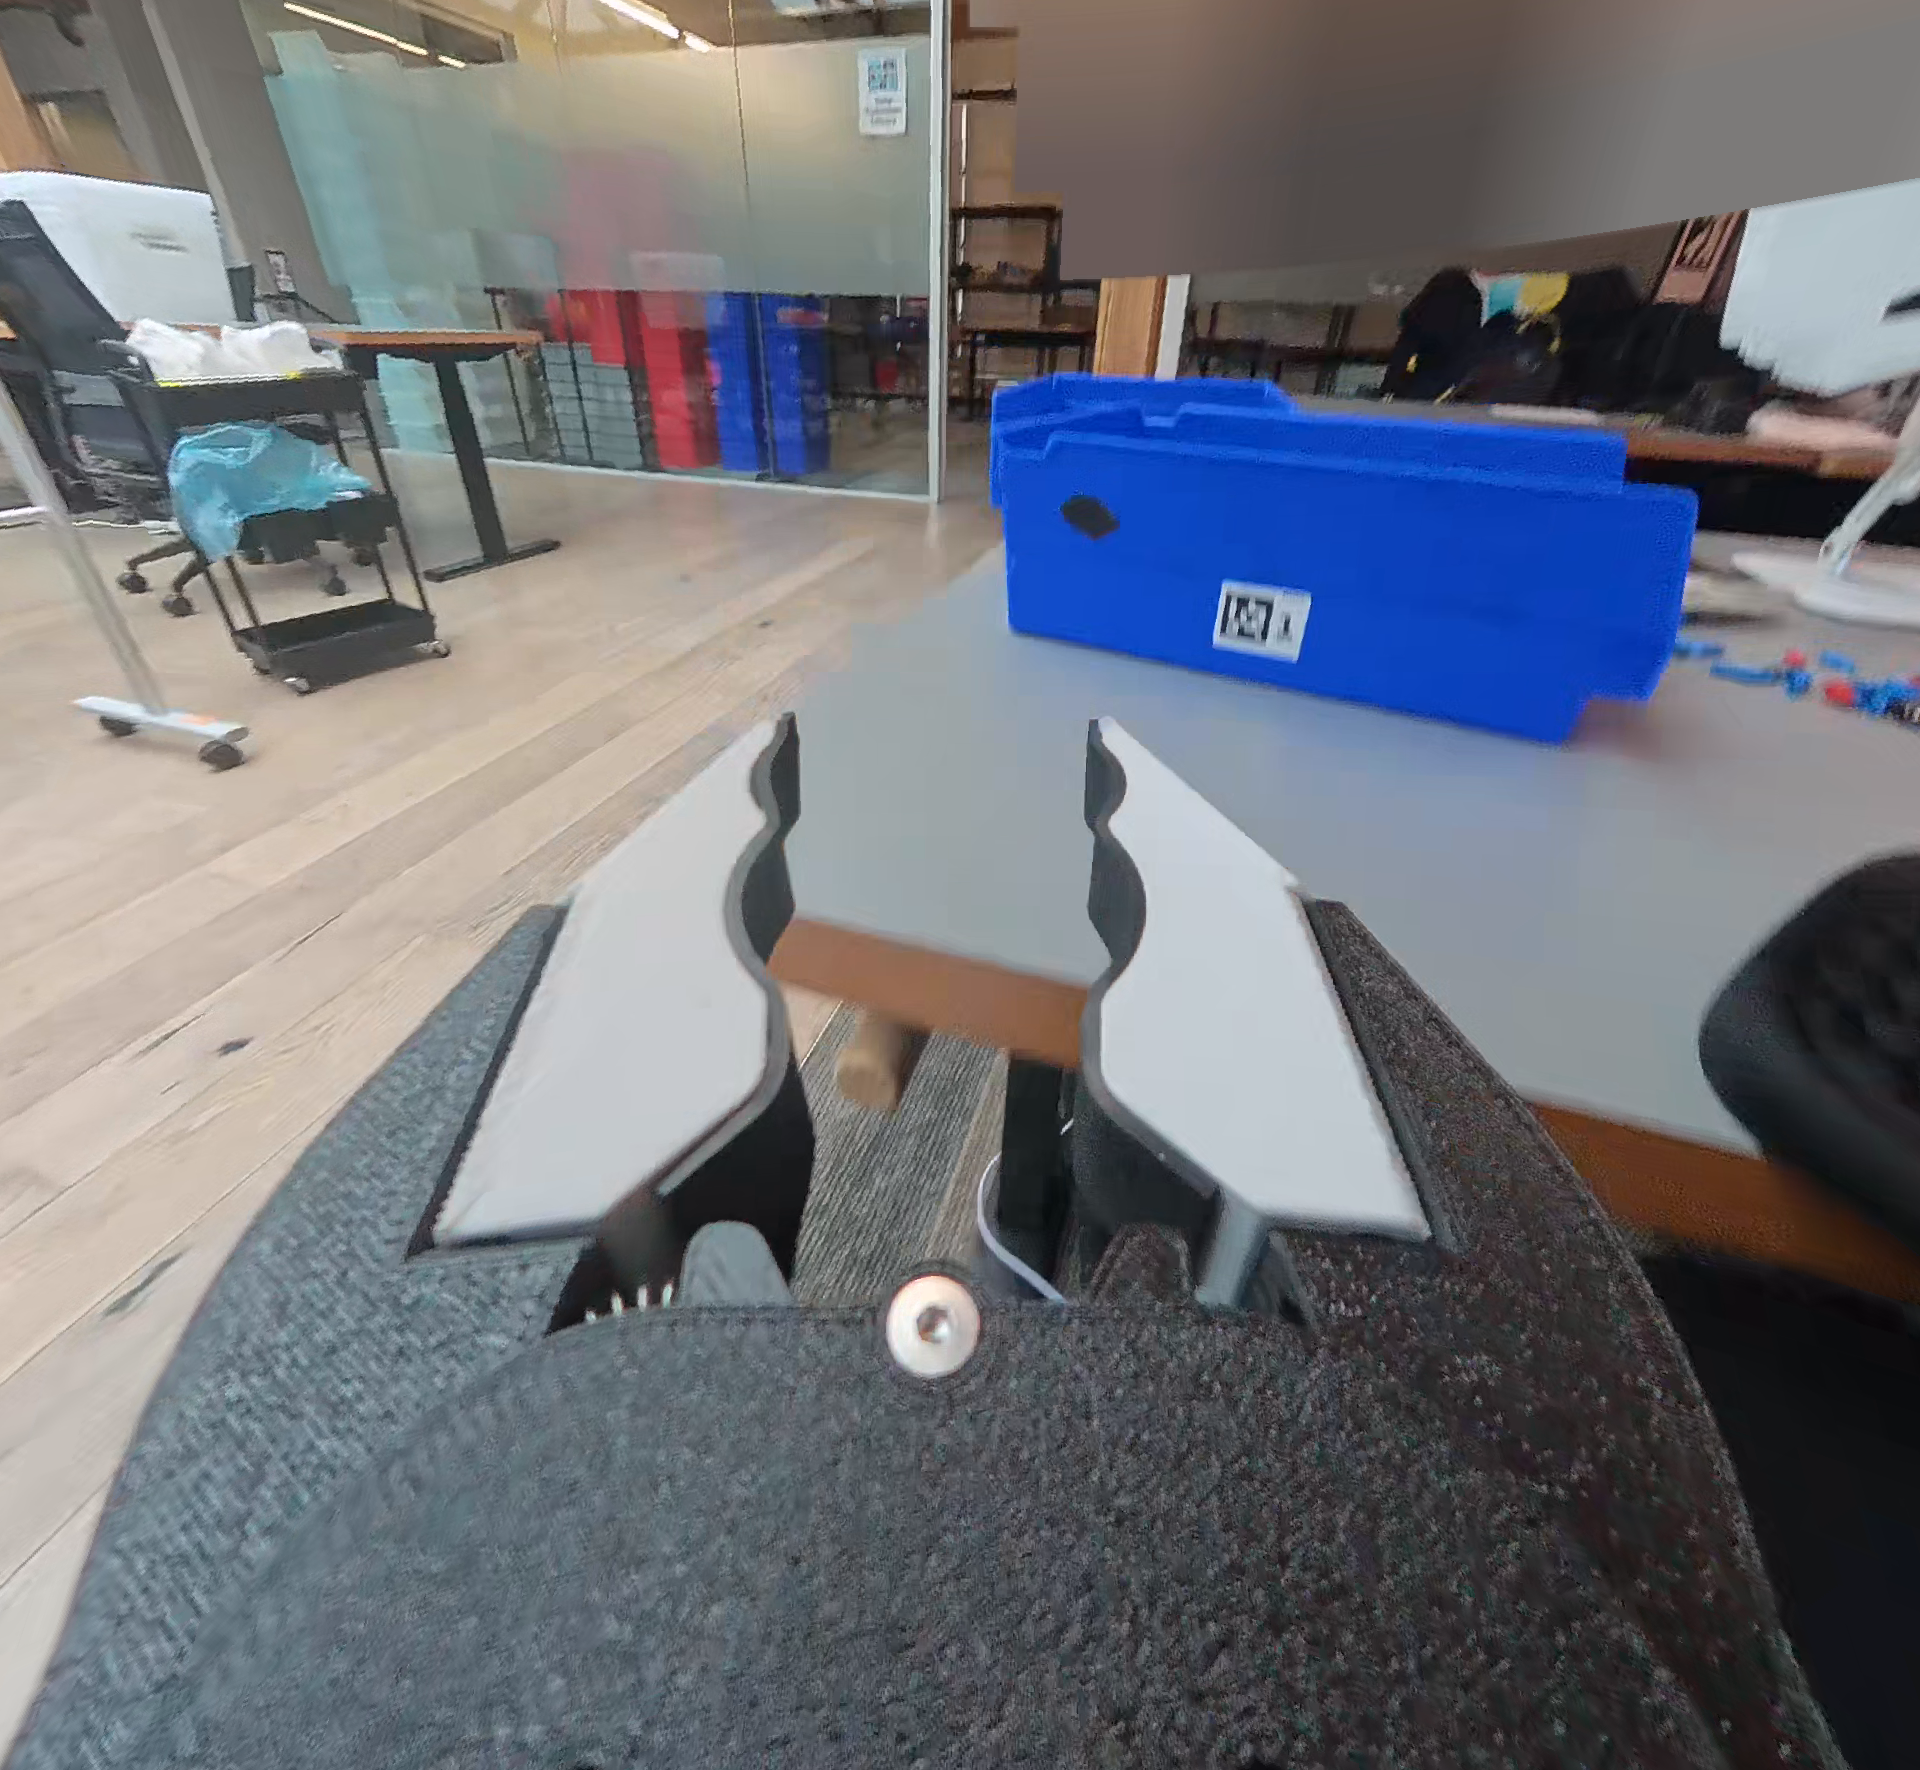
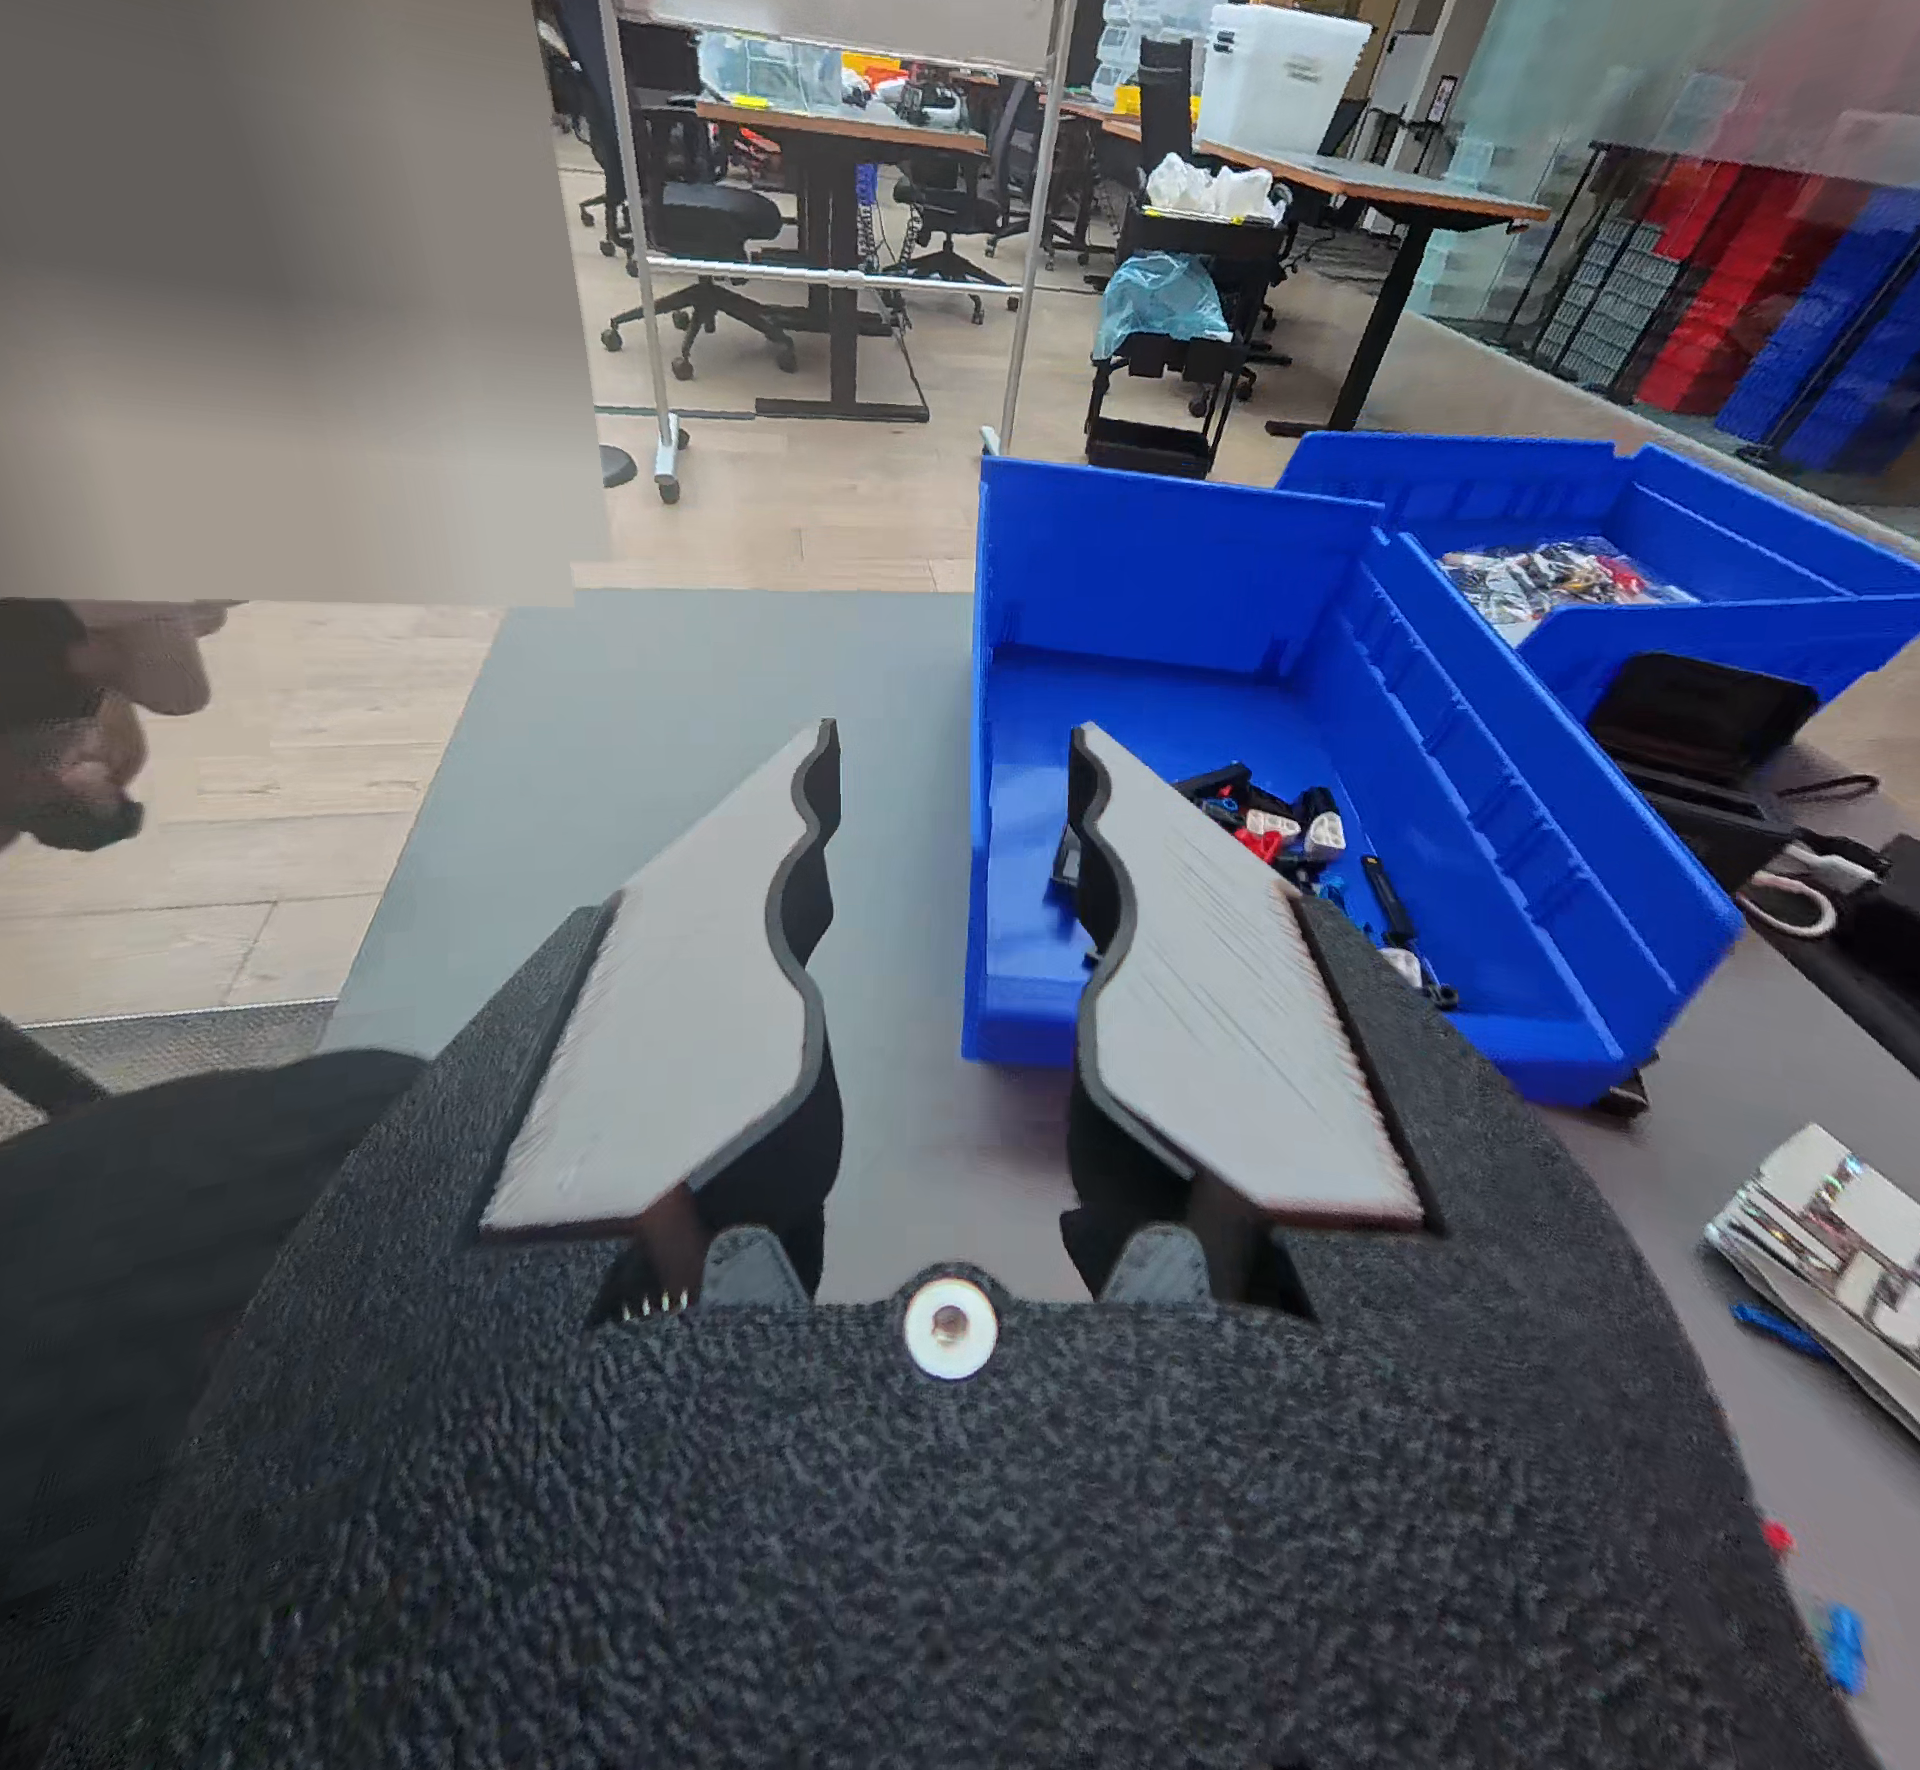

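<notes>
Left wrist view has the left claw (image 1: 940, 733) spread and empty off the surface (image 1: 1351, 837) edge, right claw (image 2: 951, 733) spread beside the blue bin (image 2: 1538, 899), nothing gripped.

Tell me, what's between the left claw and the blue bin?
Nothing. In the left wrist view, only bare grey table stretches from the open left claw to the blue bin.

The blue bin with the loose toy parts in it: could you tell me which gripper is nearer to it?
Right. The right gripper hovers open at the blue bin, by its near left corner. The left gripper is open back at the table edge, well short of the bin.
</notes>
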`<state>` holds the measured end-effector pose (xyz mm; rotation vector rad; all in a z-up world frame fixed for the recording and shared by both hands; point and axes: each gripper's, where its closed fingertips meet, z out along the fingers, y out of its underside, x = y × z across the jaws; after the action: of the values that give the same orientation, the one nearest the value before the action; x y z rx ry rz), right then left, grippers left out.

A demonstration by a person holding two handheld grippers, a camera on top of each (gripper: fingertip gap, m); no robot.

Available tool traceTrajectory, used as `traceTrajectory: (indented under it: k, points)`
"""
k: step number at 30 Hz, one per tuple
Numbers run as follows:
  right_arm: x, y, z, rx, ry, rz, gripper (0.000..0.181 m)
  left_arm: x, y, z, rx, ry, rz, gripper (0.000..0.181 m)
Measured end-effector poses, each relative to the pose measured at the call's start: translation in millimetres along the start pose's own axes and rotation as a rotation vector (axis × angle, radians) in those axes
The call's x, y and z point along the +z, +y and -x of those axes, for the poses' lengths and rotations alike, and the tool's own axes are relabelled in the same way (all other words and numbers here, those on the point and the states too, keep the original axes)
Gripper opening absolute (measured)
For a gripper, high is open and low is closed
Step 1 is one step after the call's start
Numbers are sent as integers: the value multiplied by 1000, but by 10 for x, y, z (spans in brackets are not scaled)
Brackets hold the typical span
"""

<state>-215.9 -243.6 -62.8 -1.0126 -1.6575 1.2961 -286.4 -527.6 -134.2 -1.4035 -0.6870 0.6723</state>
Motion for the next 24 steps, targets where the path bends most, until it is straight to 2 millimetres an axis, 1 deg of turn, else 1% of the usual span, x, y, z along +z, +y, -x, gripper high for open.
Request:
traceTrajectory:
  k: [2, 4, 6, 8, 11, 14, 16, 20, 22, 24]
  points:
    - [217, -103, -17, 29, -1, 1, 41, 404, -327, 67, -59, 27, -55, 56]
    - [395, -205, 1, 80, -20, 26, 42, 719, -599, 150, -66, 22, -71, 56]
    - [526, -294, 3, 115, -25, 55, 42, 946, -841, 234, -68, 15, -76, 55]
    - [616, -367, 8, 175, -30, 87, 42, 1127, -990, 305, -88, 21, -59, 54]
    - [682, -465, 35, 292, -34, 139, 43, 1328, -1182, 377, -113, 34, -5, 54]
    - [735, -661, 66, 388, -29, 170, 43, 1456, -1497, 399, -145, 56, 41, 53]
    - [788, -873, 119, 426, -43, 159, 43, 1519, -1756, 414, -167, 71, 60, 54]
    - [987, -1330, 269, 394, -78, 118, 43, 1632, -2325, 527, -133, 74, 12, 55]
    - [1067, -1569, 359, 384, -71, 94, 43, 1722, -2553, 631, -123, 68, -24, 54]
    - [1084, -1832, 477, 380, -56, 82, 44, 1846, -2701, 717, -126, 68, -25, 55]
